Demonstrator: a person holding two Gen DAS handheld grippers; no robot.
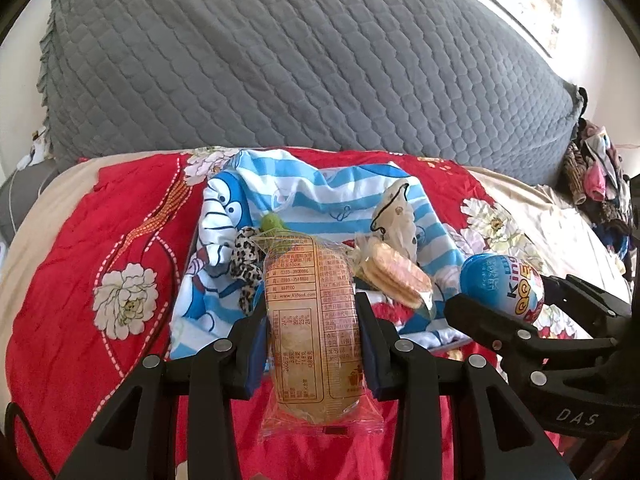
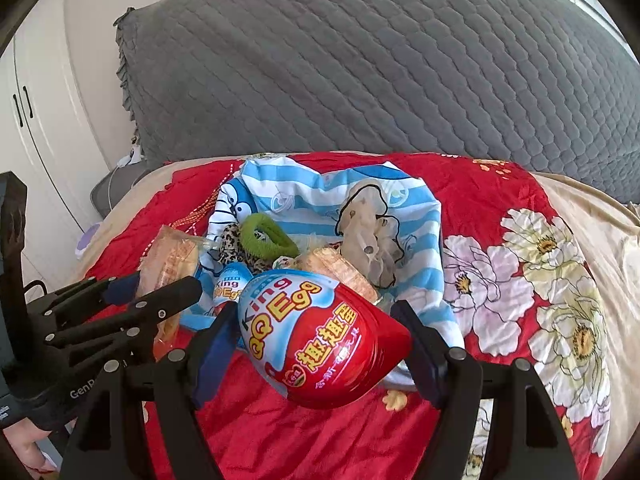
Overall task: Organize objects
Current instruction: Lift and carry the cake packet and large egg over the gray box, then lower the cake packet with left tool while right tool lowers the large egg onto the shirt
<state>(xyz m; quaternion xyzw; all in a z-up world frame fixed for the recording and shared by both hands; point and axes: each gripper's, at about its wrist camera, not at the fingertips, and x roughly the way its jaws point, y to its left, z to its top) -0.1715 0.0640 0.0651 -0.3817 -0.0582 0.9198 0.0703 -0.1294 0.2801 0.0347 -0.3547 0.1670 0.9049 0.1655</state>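
Left gripper (image 1: 312, 344) clamped on cake pack (image 1: 314, 320) mid-body: soft, crushable, film slippery. Right gripper (image 2: 320, 344) held wide round egg (image 2: 320, 332): light, rigid, smooth; gripped at widest girth.

I'm getting both wrist cams angling down close over the bed (image 1: 80, 280), sharing the striped cloth (image 1: 312, 200) (image 2: 400, 196).

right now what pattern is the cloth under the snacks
Blue and white stripes with cartoon cats on the cloth; right wrist view shows it best.
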